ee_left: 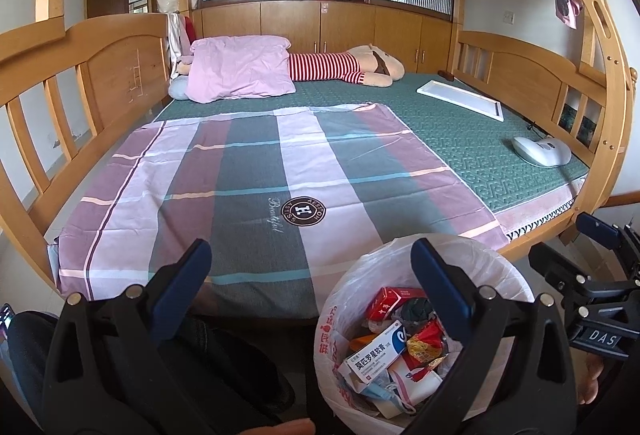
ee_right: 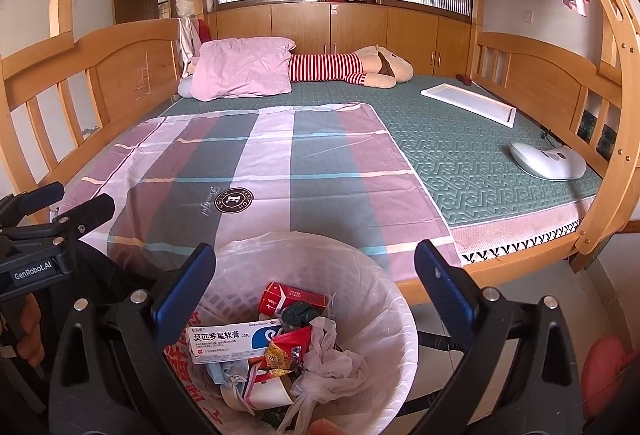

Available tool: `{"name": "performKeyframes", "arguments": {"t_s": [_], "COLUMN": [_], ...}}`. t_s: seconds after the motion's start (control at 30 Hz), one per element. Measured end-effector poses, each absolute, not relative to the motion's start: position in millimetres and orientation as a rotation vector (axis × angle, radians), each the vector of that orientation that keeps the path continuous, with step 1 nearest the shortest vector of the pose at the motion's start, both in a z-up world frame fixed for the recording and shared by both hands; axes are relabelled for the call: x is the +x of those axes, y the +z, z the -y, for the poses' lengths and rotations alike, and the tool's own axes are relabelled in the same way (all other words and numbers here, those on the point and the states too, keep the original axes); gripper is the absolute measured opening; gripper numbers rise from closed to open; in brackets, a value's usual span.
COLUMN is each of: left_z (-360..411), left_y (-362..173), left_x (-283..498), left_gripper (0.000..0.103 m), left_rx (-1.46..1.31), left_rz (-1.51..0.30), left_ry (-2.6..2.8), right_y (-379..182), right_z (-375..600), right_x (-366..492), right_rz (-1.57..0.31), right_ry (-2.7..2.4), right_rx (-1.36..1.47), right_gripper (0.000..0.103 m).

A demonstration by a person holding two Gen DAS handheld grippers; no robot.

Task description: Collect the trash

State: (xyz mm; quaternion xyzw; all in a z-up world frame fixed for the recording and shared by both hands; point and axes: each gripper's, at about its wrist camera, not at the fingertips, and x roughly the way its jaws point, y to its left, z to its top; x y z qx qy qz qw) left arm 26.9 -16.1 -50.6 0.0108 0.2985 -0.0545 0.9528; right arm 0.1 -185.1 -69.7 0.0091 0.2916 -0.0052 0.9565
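Hovering over the trash bin (ee_right: 304,315), the right hand-held gripper (ee_right: 316,275) has its jaws wide apart and holds nothing. The left hand-held gripper (ee_left: 310,275) is spread wide and bare too, just left of the bin. The trash is already inside: a red box (ee_right: 292,299), a white medicine box (ee_right: 232,341), wrappers and a crumpled bag. The bin stands on the floor, right beside the bed (ee_right: 480,163). A careless bump could tip the light bin and spill everything.

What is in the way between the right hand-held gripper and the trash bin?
Nothing visible. The right hand-held gripper is open above the trash bin, whose top is uncovered, with boxes and wrappers already inside.
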Motion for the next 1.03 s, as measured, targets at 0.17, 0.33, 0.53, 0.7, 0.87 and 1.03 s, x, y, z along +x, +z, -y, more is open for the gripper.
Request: {"name": "performKeyframes", "arguments": {"t_s": [0.17,0.33,0.53,0.7,0.87,1.03], "left_z": [14.2,14.2,14.0,14.8,14.0,14.4], "left_y": [-49.7,-50.2,-51.2,-54.8,-54.4,-55.4], "left_x": [26.5,26.9,28.2,28.4,28.5,29.1], "left_gripper": [0.099,0.099,0.099,0.099,0.099,0.099], "left_rx": [0.018,0.019,0.019,0.026,0.02,0.02], "left_rz": [-0.603,-0.606,-0.614,-0.621,-0.624,-0.633], "left_ry": [-0.11,-0.111,-0.111,-0.105,-0.108,-0.107], "right_y": [-68.0,-69.5,-70.5,-71.9,-72.0,-72.3], "right_z": [183.2,182.1,182.7,184.2,185.0,184.9], "right_x": [0.3,0.3,0.8,1.0,1.5,1.9], "right_rz": [-0.59,-0.595,-0.599,-0.603,-0.605,-0.606], "right_ry": [-0.008,-0.007,-0.013,-0.018,-0.019,-0.018], "right_rx": [0.014,0.012,0.014,0.022,0.023,0.022], "right_gripper": [0.098,0.098,0.098,0.098,0.098,0.098]}}
